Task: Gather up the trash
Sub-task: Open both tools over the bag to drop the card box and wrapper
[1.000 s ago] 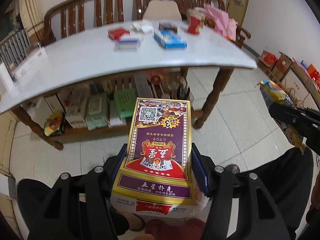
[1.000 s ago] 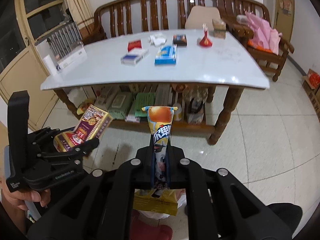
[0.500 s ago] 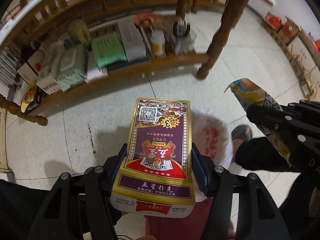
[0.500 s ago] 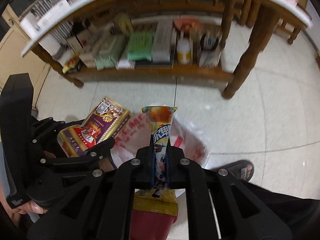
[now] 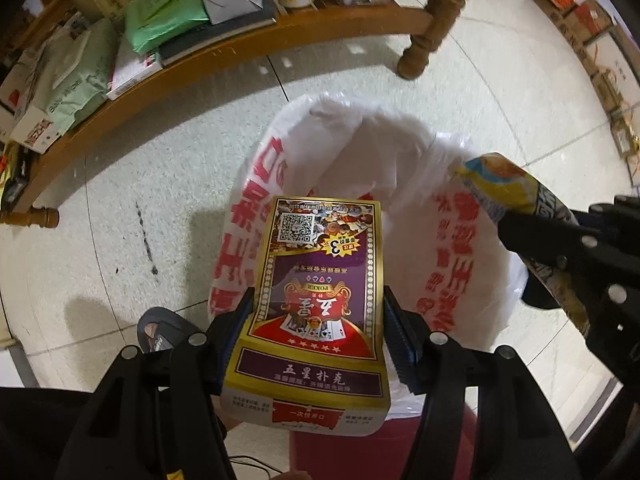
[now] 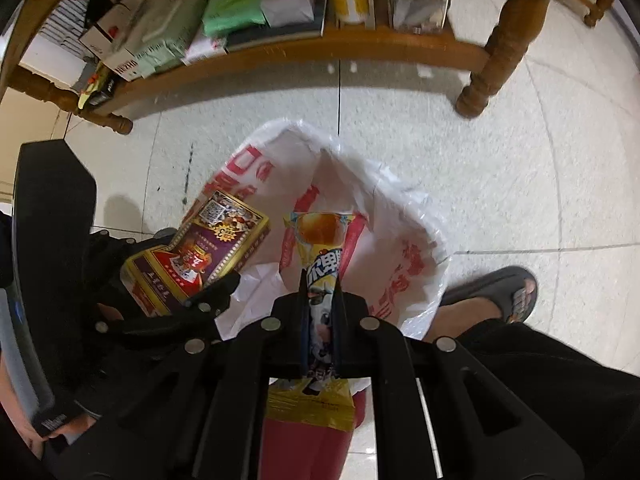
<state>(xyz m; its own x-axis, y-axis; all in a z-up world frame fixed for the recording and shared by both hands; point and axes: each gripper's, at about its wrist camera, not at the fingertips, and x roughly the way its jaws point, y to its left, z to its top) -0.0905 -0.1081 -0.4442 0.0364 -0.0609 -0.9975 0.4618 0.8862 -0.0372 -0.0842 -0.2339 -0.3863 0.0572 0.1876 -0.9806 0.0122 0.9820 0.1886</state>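
Observation:
My left gripper (image 5: 318, 320) is shut on a purple and gold playing-card box (image 5: 316, 288) and holds it over the open white plastic bag (image 5: 376, 144) with red print, which lines a red bin. My right gripper (image 6: 320, 300) is shut on a yellow and blue snack wrapper (image 6: 320, 240), also above the bag (image 6: 400, 200). The wrapper shows at the right of the left wrist view (image 5: 504, 184). The card box shows at the left of the right wrist view (image 6: 200, 256).
A wooden table leg (image 5: 432, 36) and a low shelf (image 5: 224, 52) stacked with green packs, boxes and a jar lie ahead. Tiled floor (image 6: 500, 152) surrounds the bag. A sandalled foot (image 6: 504, 292) is to the right, another (image 5: 156, 328) to the left.
Both grippers have tipped down from the table top toward the floor and moved over the open bag, each still holding its item.

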